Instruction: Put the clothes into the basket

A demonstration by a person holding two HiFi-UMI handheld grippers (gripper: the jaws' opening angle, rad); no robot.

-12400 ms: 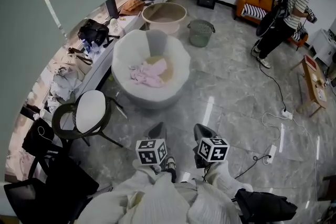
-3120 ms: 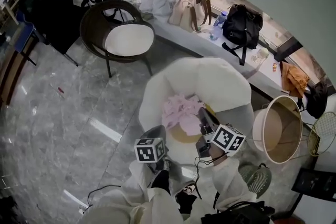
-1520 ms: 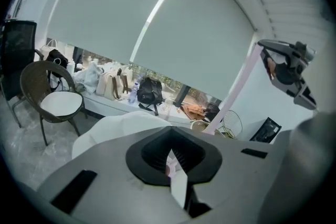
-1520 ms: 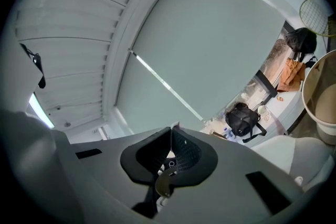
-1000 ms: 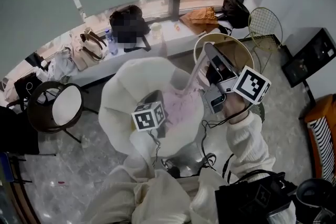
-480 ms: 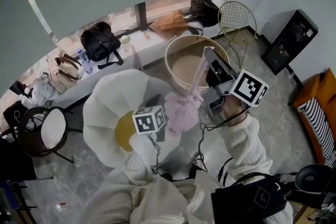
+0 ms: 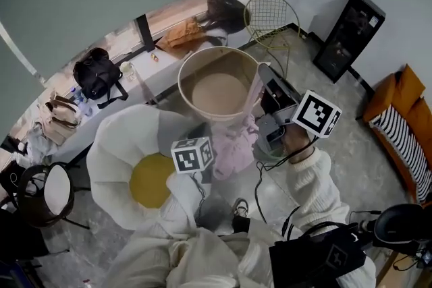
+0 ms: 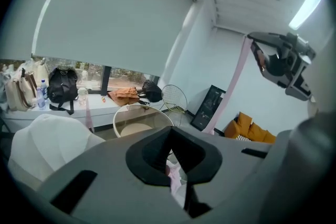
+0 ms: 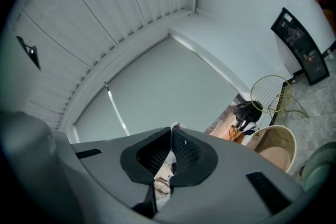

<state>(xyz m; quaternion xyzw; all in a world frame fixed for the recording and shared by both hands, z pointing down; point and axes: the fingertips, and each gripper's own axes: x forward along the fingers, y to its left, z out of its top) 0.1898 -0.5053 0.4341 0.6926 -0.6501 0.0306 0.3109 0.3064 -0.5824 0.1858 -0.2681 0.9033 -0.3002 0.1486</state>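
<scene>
A pink garment (image 7: 233,145) hangs between my two grippers, just in front of the round beige basket (image 7: 216,88). My right gripper (image 7: 264,74) is raised at the basket's right rim and is shut on a long pink strip of the garment (image 7: 254,101). My left gripper (image 7: 202,145) is lower, beside the bunched cloth, and pink fabric (image 8: 172,176) shows between its closed jaws. In the left gripper view the right gripper (image 8: 281,60) is up high with the strip (image 8: 231,81) trailing down, and the basket (image 8: 139,123) lies ahead. The right gripper view shows cloth pinched in its jaws (image 9: 170,157).
The white round chair (image 7: 108,145) with a yellow cushion (image 7: 150,179) sits at my left. A gold wire chair (image 7: 270,13) and a black cabinet (image 7: 347,27) stand beyond the basket. An orange sofa (image 7: 398,111) is at the right. Bags (image 7: 98,74) line the window ledge.
Both grippers have carried the pink garment off the white chair toward the basket. The yellow cushion is now uncovered and the basket lies much closer.
</scene>
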